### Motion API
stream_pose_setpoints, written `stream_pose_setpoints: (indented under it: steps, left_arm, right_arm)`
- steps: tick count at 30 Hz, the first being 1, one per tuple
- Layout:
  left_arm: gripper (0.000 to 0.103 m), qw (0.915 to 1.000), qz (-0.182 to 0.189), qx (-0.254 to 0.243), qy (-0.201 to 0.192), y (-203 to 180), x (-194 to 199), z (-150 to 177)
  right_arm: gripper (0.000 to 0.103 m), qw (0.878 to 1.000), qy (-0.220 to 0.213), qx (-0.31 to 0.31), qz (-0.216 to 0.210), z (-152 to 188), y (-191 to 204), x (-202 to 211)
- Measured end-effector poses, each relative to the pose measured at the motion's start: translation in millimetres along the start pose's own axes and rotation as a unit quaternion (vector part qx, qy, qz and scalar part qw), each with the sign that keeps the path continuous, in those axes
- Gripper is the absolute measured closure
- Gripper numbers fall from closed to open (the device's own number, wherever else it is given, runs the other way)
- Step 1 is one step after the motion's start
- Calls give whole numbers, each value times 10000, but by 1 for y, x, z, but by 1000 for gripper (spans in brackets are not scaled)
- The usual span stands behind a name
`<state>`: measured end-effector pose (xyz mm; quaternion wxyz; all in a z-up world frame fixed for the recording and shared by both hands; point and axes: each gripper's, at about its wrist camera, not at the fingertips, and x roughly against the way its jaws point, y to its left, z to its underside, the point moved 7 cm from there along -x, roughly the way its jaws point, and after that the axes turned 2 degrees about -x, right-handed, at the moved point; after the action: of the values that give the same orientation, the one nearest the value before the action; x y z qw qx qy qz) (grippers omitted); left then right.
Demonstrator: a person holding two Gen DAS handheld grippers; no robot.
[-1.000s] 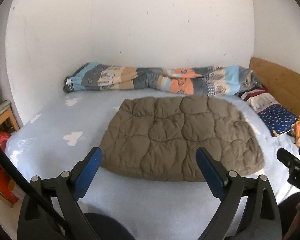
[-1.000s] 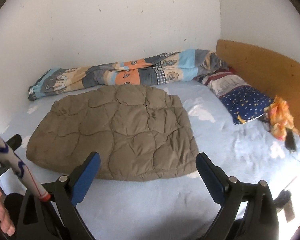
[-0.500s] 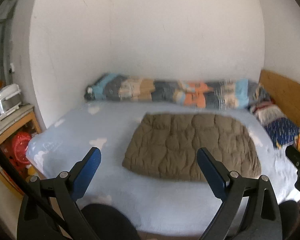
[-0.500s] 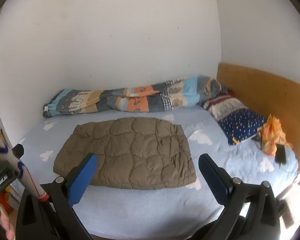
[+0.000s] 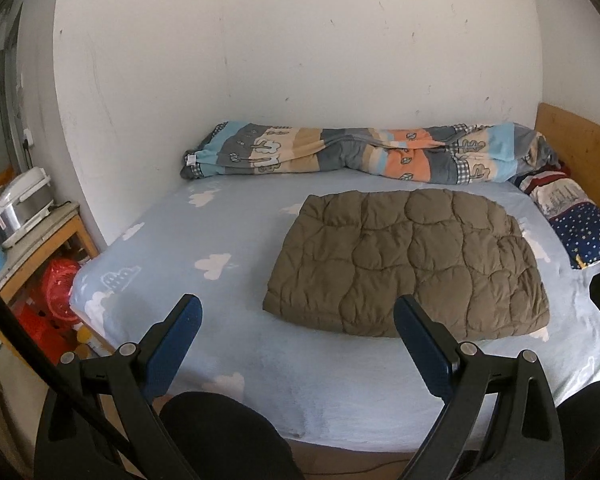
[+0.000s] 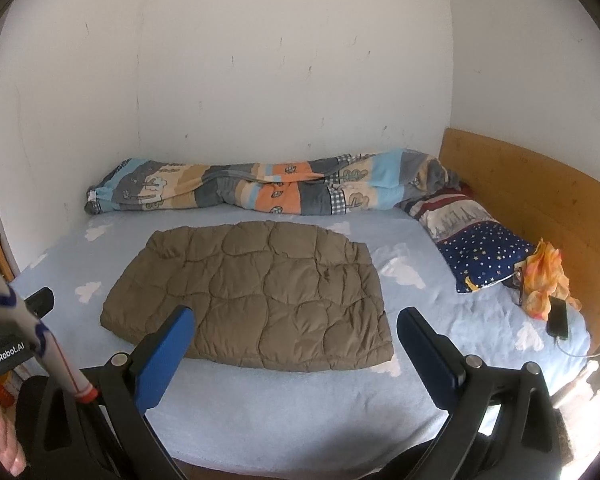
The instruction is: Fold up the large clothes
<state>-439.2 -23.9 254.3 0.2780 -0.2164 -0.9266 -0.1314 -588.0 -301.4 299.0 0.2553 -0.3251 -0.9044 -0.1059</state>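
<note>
A brown quilted garment (image 5: 408,262) (image 6: 256,292) lies folded into a flat rectangle on the light blue bed sheet (image 5: 228,240) (image 6: 284,412). My left gripper (image 5: 296,328) stands open off the near edge of the bed, clear of the garment, with nothing between its blue pads (image 5: 172,344). My right gripper (image 6: 296,338) is open too, held back from the bed, nothing in it. The other gripper's body shows at the left edge of the right wrist view.
A rolled patterned blanket (image 5: 360,152) (image 6: 260,184) lies along the wall. Pillows (image 6: 472,240), an orange cloth (image 6: 548,280) and a phone (image 6: 558,318) sit by the wooden headboard (image 6: 540,200). A side table (image 5: 40,240) with a rice cooker (image 5: 20,204) stands left.
Both grippers have drawn back and away from the bed, so the garment looks smaller and farther. Both stay open. The garment has not moved.
</note>
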Motion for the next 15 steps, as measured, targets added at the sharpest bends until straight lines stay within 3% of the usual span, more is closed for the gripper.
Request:
stream_pose_setpoints:
  steps: [15]
  left_arm:
    - [7, 9997, -38, -242, 80, -19, -14, 6]
  right_arm:
    - [0, 9995, 323, -3, 27, 12, -4, -25]
